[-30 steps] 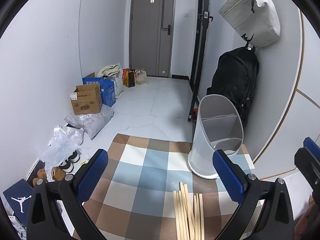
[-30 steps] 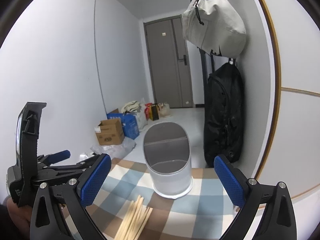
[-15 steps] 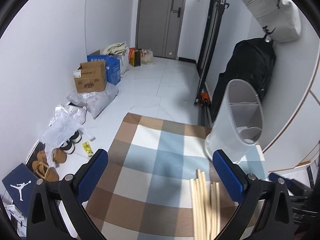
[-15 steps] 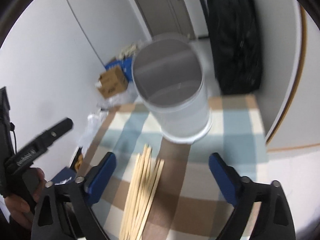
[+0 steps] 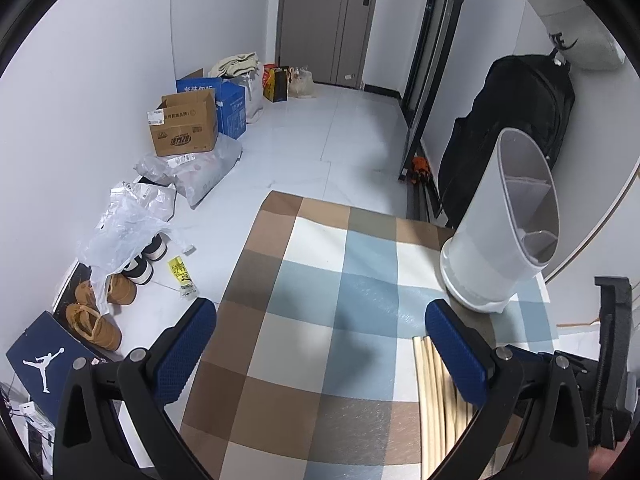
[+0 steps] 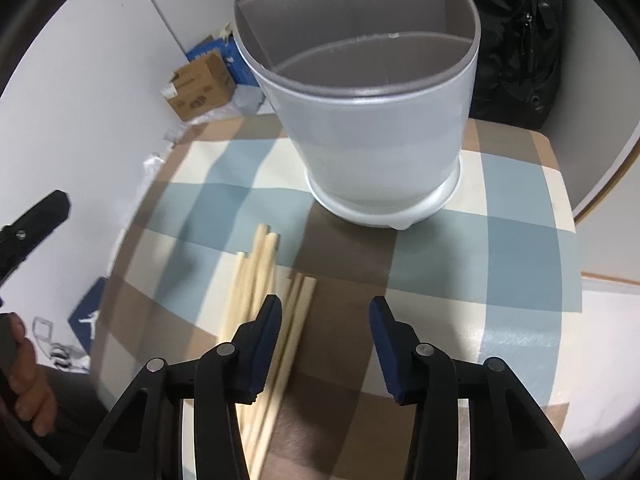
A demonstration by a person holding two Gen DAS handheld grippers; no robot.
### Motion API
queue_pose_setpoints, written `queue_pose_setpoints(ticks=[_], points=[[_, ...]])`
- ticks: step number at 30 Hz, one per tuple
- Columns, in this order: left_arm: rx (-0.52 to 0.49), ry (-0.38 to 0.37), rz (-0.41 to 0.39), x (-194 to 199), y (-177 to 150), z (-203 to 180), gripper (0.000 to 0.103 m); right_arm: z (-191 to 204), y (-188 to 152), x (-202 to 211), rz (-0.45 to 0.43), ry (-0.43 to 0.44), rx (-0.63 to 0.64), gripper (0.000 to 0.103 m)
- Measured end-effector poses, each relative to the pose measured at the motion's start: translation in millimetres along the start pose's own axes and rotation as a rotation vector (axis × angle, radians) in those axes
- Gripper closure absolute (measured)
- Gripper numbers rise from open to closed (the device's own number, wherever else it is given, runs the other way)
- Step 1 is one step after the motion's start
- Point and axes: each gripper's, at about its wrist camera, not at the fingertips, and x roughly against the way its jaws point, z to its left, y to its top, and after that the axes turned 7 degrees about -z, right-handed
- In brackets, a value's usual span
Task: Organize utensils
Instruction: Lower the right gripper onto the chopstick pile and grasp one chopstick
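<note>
Step in hand looks like the approach for the first pick: the right tool (image 6: 325, 322) hangs low over the checked surface (image 6: 500, 248), jaws apart w/ nothing between them. Its left pad sits over the right edge of the chopsticks (image 6: 260, 280), but most of the bundle lies just left of the gap. The chopsticks lie flat in a loose bundle, tips pointing toward the white holder (image 6: 372, 120), which stands upright further back, near but not touching them; its compartments look empty. The left tool (image 5: 320, 344) is off to the side over the surface's left part, jaws wide apart, holding nothing. Next move, prob.: shift the right tool a bit left so the sticks fall between the jaws, drop, close across the bundle, then lift & tip them into a compartment. Thin round sticks may roll or fan out when pinched.
</note>
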Motion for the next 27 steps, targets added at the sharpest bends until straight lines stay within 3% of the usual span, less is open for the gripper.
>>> queue_pose_setpoints(ticks=[8, 14, 27], points=[[-0.008, 0.012, 0.036, -5, -2, 4, 0.001, 5, 6, -18, 0.032, -0.060, 0.040, 0.069], [0.014, 0.014, 0.052, -8, -2, 11, 0.001, 8, 8, -17, 0.031, -0.049, 0.041, 0.072], [-0.004, 0.016, 0.043, -7, -1, 8, 0.001, 43, 7, -31, 0.038, -0.155, 0.239, 0.073]])
